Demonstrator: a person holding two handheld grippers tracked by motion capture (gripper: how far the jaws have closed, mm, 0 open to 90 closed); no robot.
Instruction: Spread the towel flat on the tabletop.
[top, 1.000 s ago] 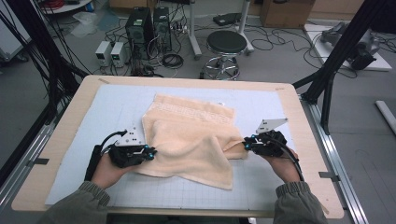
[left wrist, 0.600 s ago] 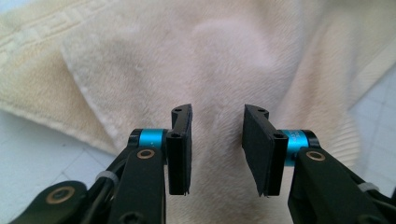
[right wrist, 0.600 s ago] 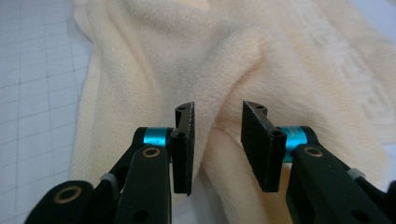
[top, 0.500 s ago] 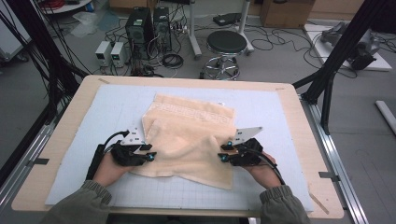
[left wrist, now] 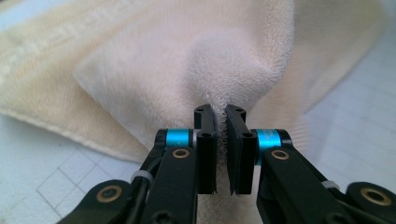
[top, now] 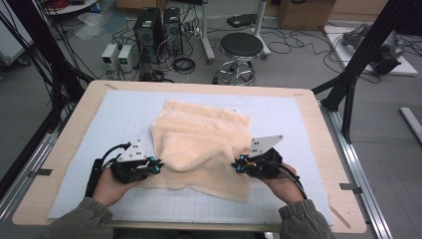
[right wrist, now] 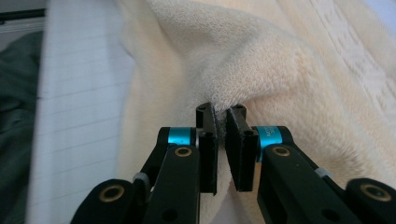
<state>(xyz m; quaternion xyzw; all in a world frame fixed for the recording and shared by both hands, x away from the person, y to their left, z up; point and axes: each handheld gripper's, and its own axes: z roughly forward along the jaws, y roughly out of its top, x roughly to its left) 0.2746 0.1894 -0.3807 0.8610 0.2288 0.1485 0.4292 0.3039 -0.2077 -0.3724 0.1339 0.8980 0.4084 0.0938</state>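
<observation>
Fingers (left wrist: pixel 208 140) of your left gripper (left wrist: pixel 221 149) and your right gripper (right wrist: pixel 222 148) had just closed, each pinching a fold of the cream towel (top: pixel 204 144), which hid the pad faces. That towel lay rumpled mid-counter (top: pixel 64 164) on a pale gridded mat (top: pixel 124 114). Beyond stood a stool (top: pixel 241 47) and cabled electronics (top: pixel 158 27) on grey floor.

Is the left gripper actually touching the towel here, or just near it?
Touching. The left gripper view shows the left gripper with its jaws closed on a pinched fold of the towel, cloth squeezed between both pads; its jaws have just been closing.
</observation>
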